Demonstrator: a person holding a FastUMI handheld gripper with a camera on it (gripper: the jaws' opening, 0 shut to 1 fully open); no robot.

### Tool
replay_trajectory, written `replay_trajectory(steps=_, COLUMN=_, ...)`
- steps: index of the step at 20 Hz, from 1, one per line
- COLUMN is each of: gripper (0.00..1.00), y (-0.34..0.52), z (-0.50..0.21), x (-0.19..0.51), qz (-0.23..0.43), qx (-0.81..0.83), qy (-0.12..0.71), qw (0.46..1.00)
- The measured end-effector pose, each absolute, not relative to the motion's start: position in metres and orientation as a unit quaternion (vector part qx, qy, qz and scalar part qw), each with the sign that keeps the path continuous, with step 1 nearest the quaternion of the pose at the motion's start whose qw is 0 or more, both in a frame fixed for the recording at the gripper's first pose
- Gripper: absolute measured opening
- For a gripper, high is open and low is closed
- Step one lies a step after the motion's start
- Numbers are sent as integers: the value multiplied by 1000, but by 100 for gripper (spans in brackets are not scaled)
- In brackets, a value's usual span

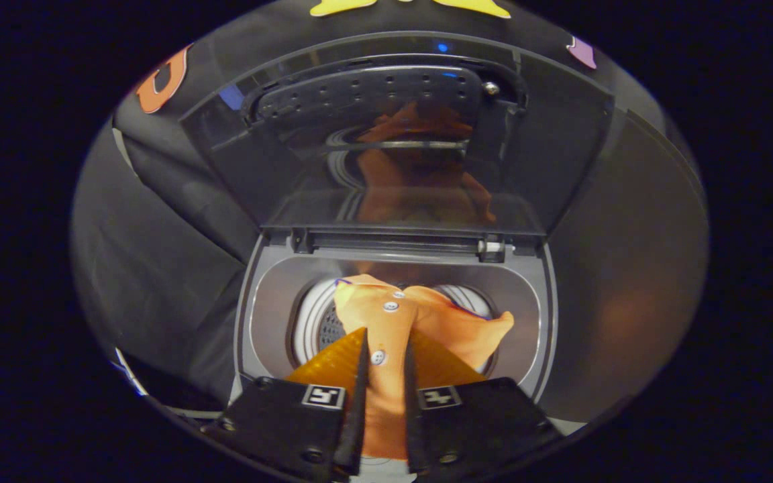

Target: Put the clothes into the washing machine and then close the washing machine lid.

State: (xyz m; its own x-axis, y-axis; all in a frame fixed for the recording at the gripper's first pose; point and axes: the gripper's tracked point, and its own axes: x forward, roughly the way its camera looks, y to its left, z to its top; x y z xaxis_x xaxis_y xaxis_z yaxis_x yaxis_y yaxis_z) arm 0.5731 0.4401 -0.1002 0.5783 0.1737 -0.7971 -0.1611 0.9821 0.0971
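Note:
An orange buttoned shirt (pixel 420 318) hangs from my gripper (pixel 385 352), pinched between both fingers along its button strip. Its upper part drapes over the round drum opening (pixel 313 322) of the top-loading washing machine (pixel 272 295) just ahead of the fingers. The machine's lid (pixel 400 141) stands upright and open behind the opening, and its glossy inner face mirrors the orange cloth. The lower part of the shirt runs down between the fingers toward me.
The lid's hinge bar (pixel 400 243) runs across the back of the tub rim. Black booth cloth (pixel 158 241) hangs on the left and right of the machine and behind the lid.

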Motion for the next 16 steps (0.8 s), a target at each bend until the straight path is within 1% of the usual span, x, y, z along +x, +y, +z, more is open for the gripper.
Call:
replay_trajectory(steps=2, gripper=60, y=436, z=-94, x=579, qz=81, qx=-8, qy=431, qw=899)
replay_trajectory(steps=4, gripper=85, y=436, z=-91, x=576, qz=84, qx=-15, qy=430, qw=899)
replay_trajectory(steps=5, gripper=86, y=435, z=-89, x=574, qz=84, qx=-16, qy=427, qw=900)
replay_trajectory(steps=10, gripper=86, y=432, z=-84, x=566, qz=75, qx=-20, qy=416, qw=906)
replay_trajectory(steps=16, gripper=86, y=433, z=-48, x=565, qz=91, qx=-59, qy=361, qw=926)
